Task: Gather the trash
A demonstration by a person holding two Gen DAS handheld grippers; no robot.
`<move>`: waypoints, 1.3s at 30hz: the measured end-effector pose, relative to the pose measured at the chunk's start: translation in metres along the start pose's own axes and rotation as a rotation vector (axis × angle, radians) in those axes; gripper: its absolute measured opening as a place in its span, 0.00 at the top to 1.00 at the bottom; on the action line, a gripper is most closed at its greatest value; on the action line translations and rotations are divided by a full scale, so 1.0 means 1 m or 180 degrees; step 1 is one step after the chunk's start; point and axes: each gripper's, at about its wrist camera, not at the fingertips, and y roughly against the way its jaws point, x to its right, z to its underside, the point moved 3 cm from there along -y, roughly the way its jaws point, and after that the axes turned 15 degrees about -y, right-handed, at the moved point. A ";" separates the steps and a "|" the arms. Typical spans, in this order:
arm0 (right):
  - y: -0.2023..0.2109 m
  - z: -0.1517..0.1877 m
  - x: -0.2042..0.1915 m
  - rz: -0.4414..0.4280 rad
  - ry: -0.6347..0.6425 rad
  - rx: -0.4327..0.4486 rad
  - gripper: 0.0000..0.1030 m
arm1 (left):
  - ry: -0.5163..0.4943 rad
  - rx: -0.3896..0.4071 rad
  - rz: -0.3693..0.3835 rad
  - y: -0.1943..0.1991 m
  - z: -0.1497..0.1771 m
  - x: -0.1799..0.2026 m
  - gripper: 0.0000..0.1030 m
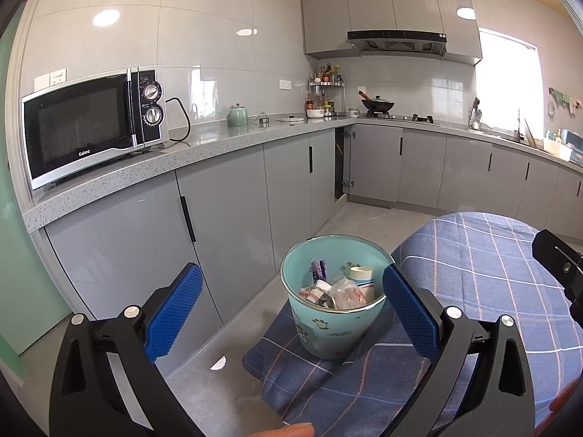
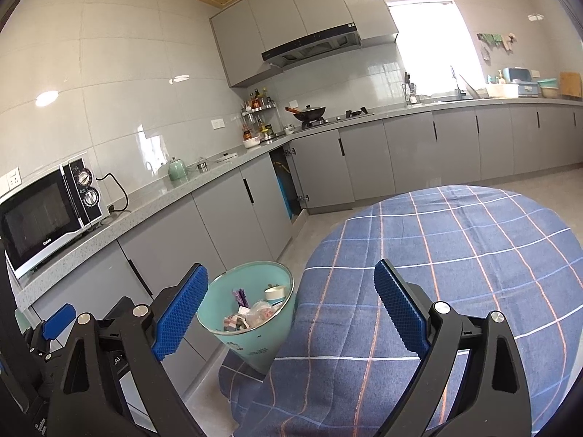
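- Left claw (image 1: 291,306) gapes wide and empty, blue pads either side of the bin (image 1: 333,306), not touching it.
- Bin sits dead centre in the left view, upright, on a fold of the checked cloth (image 1: 492,255) where it spills toward the floor.
- Inside the bin: a white cup (image 1: 361,273) at 2 o'clock, a purple wrapper (image 1: 318,268) at 10 o'clock, crumpled clear plastic (image 1: 344,293) and small packets (image 1: 315,291) in the middle.
- Right claw (image 2: 291,309) is spread open too, holding nothing, hanging above the cloth's edge.
- From the right view, the bin (image 2: 251,313) lies at 7 o'clock of the cloth-draped desk (image 2: 455,255), pressed against the cloth.
- Grey cabinets (image 1: 226,218) just behind the bin at 11 o'clock.
- Microwave (image 1: 91,123) up on the counter, at 10 o'clock, well apart from the bin.
- Fingertip (image 1: 288,429) peeks in at 6 o'clock of the left view.
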 end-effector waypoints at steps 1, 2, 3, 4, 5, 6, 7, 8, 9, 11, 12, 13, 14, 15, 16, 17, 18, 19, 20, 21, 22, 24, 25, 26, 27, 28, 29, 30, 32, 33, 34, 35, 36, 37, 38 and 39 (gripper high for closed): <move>0.000 0.000 0.000 0.0000 -0.0003 0.0000 0.11 | 0.0000 0.0000 0.0002 0.000 0.000 0.000 0.06; 0.000 0.001 -0.002 0.0002 -0.0003 0.0001 0.11 | -0.0001 0.0002 0.0005 0.000 0.000 0.000 0.06; -0.001 0.001 -0.002 0.0002 0.0000 0.0001 0.11 | -0.0003 0.0004 0.0007 0.000 0.000 0.000 0.06; -0.001 0.001 -0.002 0.0002 0.0002 0.0000 0.11 | -0.0004 0.0005 0.0006 0.000 0.000 0.000 0.06; -0.001 0.001 -0.003 0.0003 0.0007 -0.0003 0.11 | -0.0002 0.0004 0.0006 0.000 0.000 0.000 0.06; -0.001 0.002 -0.003 0.0003 0.0007 -0.0004 0.11 | 0.0001 0.0006 0.0008 0.001 0.000 0.000 0.06; -0.001 0.002 -0.003 0.0004 0.0005 -0.0001 0.11 | 0.0000 0.0006 0.0011 0.000 0.000 0.000 0.06; -0.001 0.002 -0.003 0.0004 0.0006 -0.0001 0.11 | 0.0000 0.0007 0.0012 0.000 0.000 0.000 0.06; -0.001 0.002 -0.003 0.0005 0.0005 0.0000 0.11 | 0.0000 0.0006 0.0008 0.000 0.000 0.000 0.06; -0.001 0.002 -0.003 0.0006 -0.0002 0.0000 0.11 | 0.0001 0.0006 0.0013 0.001 0.000 0.000 0.06; -0.001 0.002 -0.004 0.0007 -0.0005 -0.0002 0.11 | 0.0000 0.0007 0.0012 0.000 0.000 0.000 0.06; -0.001 0.002 -0.003 0.0007 -0.0005 -0.0004 0.11 | 0.0000 0.0008 0.0011 0.001 0.000 0.000 0.06; -0.001 0.003 -0.003 0.0009 -0.0005 -0.0005 0.11 | -0.0001 0.0006 0.0012 0.000 0.000 0.000 0.06; 0.000 0.003 -0.003 0.0007 -0.0005 -0.0004 0.11 | 0.0000 0.0005 0.0012 0.001 0.000 0.000 0.06; 0.000 0.003 -0.004 0.0004 -0.0004 -0.0002 0.11 | 0.0001 0.0006 0.0013 0.001 0.000 0.000 0.05; 0.000 0.003 -0.004 0.0005 -0.0002 -0.0001 0.11 | 0.0003 0.0007 0.0008 0.001 0.000 0.000 0.06; 0.000 0.003 -0.004 0.0005 -0.0001 0.0003 0.11 | 0.0004 0.0010 0.0011 0.001 0.000 0.000 0.06; 0.001 0.003 -0.004 0.0003 0.0000 0.0005 0.11 | 0.0004 0.0011 0.0015 0.001 -0.001 0.000 0.06; 0.001 0.003 -0.004 0.0002 -0.0002 0.0007 0.11 | 0.0005 0.0012 0.0017 0.001 -0.001 -0.001 0.06; 0.001 0.003 -0.004 0.0001 -0.0004 0.0008 0.11 | 0.0004 0.0012 0.0018 0.001 -0.001 -0.001 0.06; 0.001 0.003 -0.003 0.0002 -0.0001 0.0006 0.11 | 0.0004 0.0009 0.0016 0.001 -0.001 -0.001 0.06; 0.001 0.003 -0.003 0.0003 0.0000 0.0003 0.11 | 0.0008 0.0012 0.0019 0.001 -0.001 -0.001 0.06; 0.001 0.003 -0.003 0.0002 -0.0001 0.0004 0.11 | 0.0011 0.0011 0.0021 0.001 -0.001 0.000 0.06; 0.001 0.003 -0.004 0.0002 -0.0001 0.0006 0.11 | 0.0012 0.0012 0.0021 0.001 -0.001 0.000 0.06; 0.001 0.003 -0.003 0.0003 0.0000 0.0009 0.11 | 0.0011 0.0013 0.0022 0.001 -0.001 0.000 0.06; 0.001 0.003 -0.003 0.0002 -0.0001 0.0008 0.11 | 0.0011 0.0011 0.0021 0.001 -0.001 0.000 0.06; 0.001 0.003 -0.003 0.0001 -0.0001 0.0006 0.11 | 0.0012 0.0010 0.0022 0.001 -0.001 0.000 0.06; 0.001 0.003 -0.003 0.0002 -0.0001 0.0003 0.11 | 0.0013 0.0008 0.0026 0.001 -0.001 0.000 0.06; 0.001 0.003 -0.003 0.0001 -0.0004 -0.0002 0.11 | 0.0013 0.0011 0.0030 0.001 -0.001 0.000 0.06; 0.002 0.004 -0.002 0.0002 -0.0005 -0.0002 0.11 | 0.0013 0.0011 0.0028 0.001 -0.001 0.000 0.06; 0.002 0.004 -0.003 0.0003 -0.0005 0.0000 0.11 | 0.0014 0.0010 0.0029 0.001 -0.001 0.000 0.06; 0.002 0.003 -0.002 0.0002 -0.0008 0.0001 0.11 | 0.0016 0.0011 0.0031 0.001 -0.001 0.000 0.06; 0.002 0.003 -0.002 0.0001 -0.0008 0.0001 0.11 | 0.0019 0.0011 0.0031 0.001 -0.001 0.000 0.06; 0.002 0.003 -0.003 0.0004 -0.0009 0.0004 0.11 | 0.0018 0.0011 0.0029 0.001 -0.001 0.000 0.06; 0.002 0.004 -0.003 0.0006 -0.0009 0.0009 0.11 | 0.0016 0.0012 0.0030 0.001 -0.001 0.000 0.06; 0.002 0.004 -0.003 0.0006 -0.0011 0.0013 0.11 | 0.0013 0.0013 0.0030 0.001 -0.001 0.000 0.06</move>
